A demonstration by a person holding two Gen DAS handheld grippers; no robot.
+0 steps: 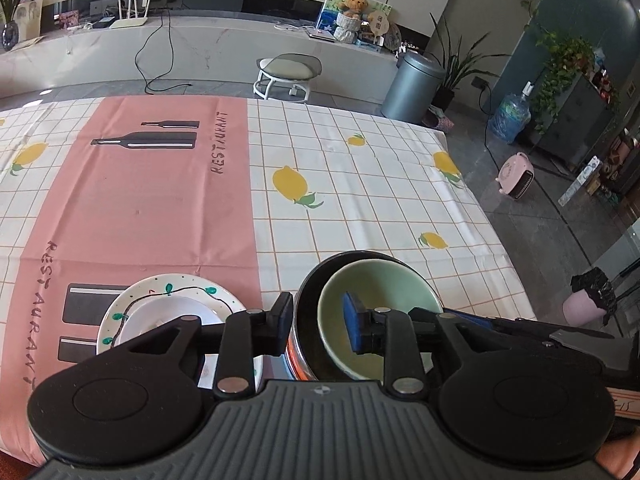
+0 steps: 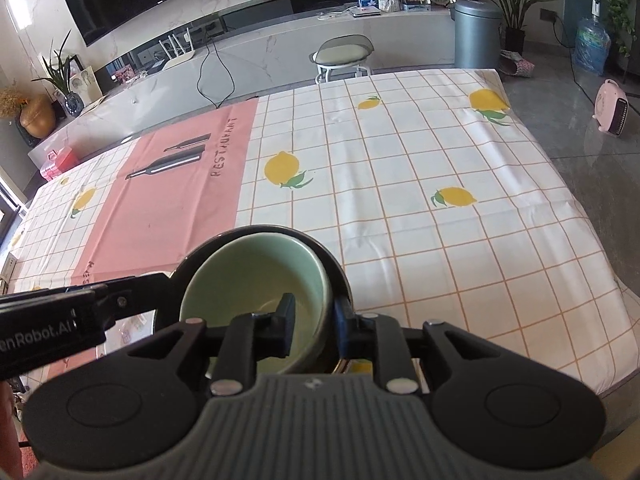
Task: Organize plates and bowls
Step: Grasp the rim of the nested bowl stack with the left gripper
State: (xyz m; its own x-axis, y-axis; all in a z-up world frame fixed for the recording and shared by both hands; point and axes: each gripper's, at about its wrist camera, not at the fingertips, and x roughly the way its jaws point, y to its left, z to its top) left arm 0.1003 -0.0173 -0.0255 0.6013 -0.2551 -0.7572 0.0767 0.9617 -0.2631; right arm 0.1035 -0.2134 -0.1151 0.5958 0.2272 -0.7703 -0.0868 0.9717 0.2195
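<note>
The green bowl [image 2: 256, 280] sits nested inside a dark bowl [image 2: 338, 276] near the table's front edge. Glazed, slick and breakable, I'd judge; best pinched at the rim. The right gripper [image 2: 314, 326] straddles both rims, jaws narrow; the left gripper [image 1: 316, 326] brackets them, wider apart. Whether either truly grips, I cannot tell.

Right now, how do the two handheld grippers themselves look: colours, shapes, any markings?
Both the left gripper and the right gripper share one design: a grey ribbed body with a small round emblem, two black round discs, black linkage arms with silver rivets, and blue finger pads. In the right wrist view, the left gripper's side bears white lettering reading "enRobot.AI".
</note>
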